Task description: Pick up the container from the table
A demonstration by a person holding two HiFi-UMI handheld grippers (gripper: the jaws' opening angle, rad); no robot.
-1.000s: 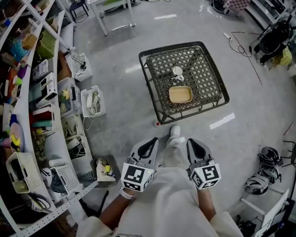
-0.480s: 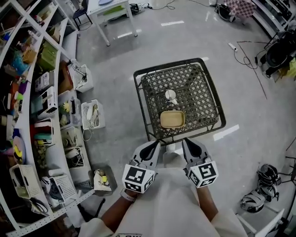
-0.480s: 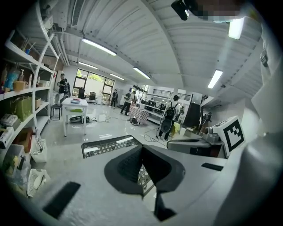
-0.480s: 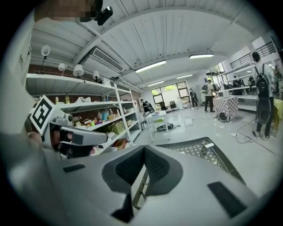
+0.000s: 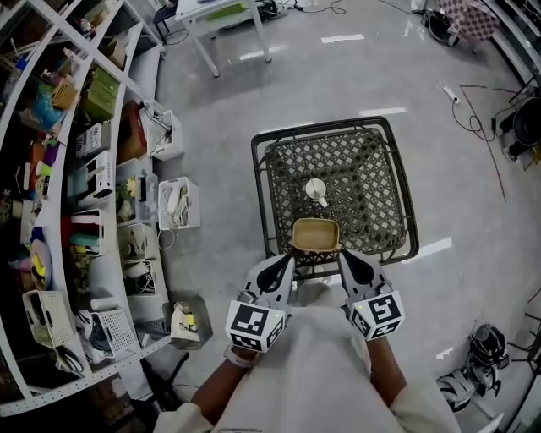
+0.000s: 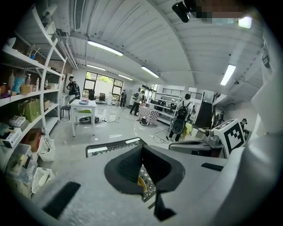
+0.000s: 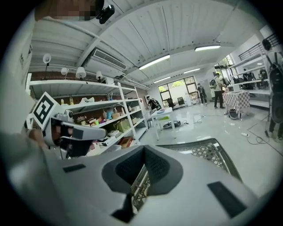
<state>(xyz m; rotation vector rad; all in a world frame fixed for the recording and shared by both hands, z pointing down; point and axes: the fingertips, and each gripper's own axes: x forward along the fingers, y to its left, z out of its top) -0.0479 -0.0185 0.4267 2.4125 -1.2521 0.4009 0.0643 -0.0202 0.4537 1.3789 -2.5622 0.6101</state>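
A tan rectangular container [image 5: 316, 234] lies on a black lattice-top table [image 5: 372, 152], close to its near edge. A small white object [image 5: 315, 189] stands just behind it. My left gripper [image 5: 286, 262] and right gripper [image 5: 345, 256] hover side by side at the table's near edge, just short of the container, one to each side of it. Both are shut with nothing between the jaws. In the left gripper view the left gripper [image 6: 142, 148] shows closed pads, with a yellow sliver of the container [image 6: 140, 184] below them. The right gripper [image 7: 143, 150] looks over the table's [image 7: 208, 152] left rim.
Cluttered white shelves [image 5: 68, 169] run along the left, with white baskets [image 5: 176, 203] on the floor beside them. A white table [image 5: 224, 13] stands at the back. Shoes [image 5: 486, 347] lie at the lower right and cables [image 5: 482, 110] at the right. People stand far off.
The person has walked up to the table. Both shut grippers moved forward from well short of it to its near edge, and the container now lies just ahead of them.
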